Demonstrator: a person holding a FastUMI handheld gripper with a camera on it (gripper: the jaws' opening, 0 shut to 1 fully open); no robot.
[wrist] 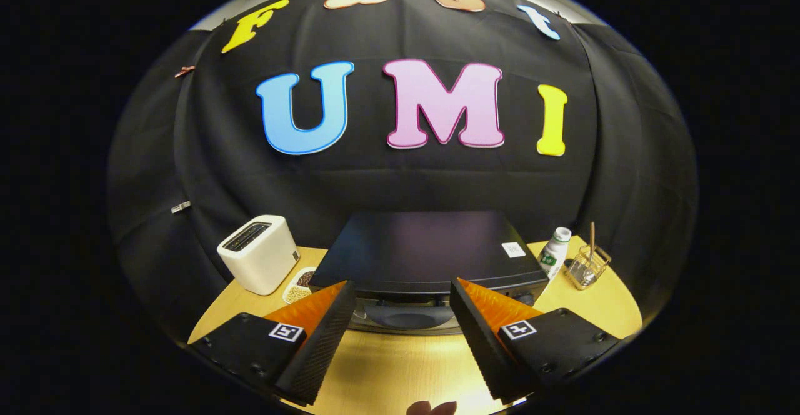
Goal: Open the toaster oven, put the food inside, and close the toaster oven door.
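Gripper (403,293): two fingers spread wide apart with nothing between them, raised above the table and aimed at the toaster oven; each finger base carries a small square black-and-white marker tag.

Toaster oven (431,249): a dark box seen from above and in front, standing on the table just ahead of the fingertips, which frame its front; its door is shut, and a rounded shape shows dimly through the front glass between the fingers.

Sticker (513,249): a small white label on the right rear part of the oven's top; its print is too small to read.

Table (400,371): light wood surface, bare between and below the fingers.

Toaster (258,254): a white slot toaster standing to the left of the oven, apart from it; the slots face up.

Small dish (300,284): a pale dish with speckled contents, lying between the toaster and the oven's left front corner, just beyond the left finger.

Bottle (555,252): a white bottle with a green label, upright just beside the oven's right side; the label's writing cannot be made out.

Wire holder (586,268): a small metal basket right of the bottle, with a thin wooden stick standing up in it.

Food: a small dark reddish shape (431,408) on the table's near edge, below the fingers; what it is cannot be told.
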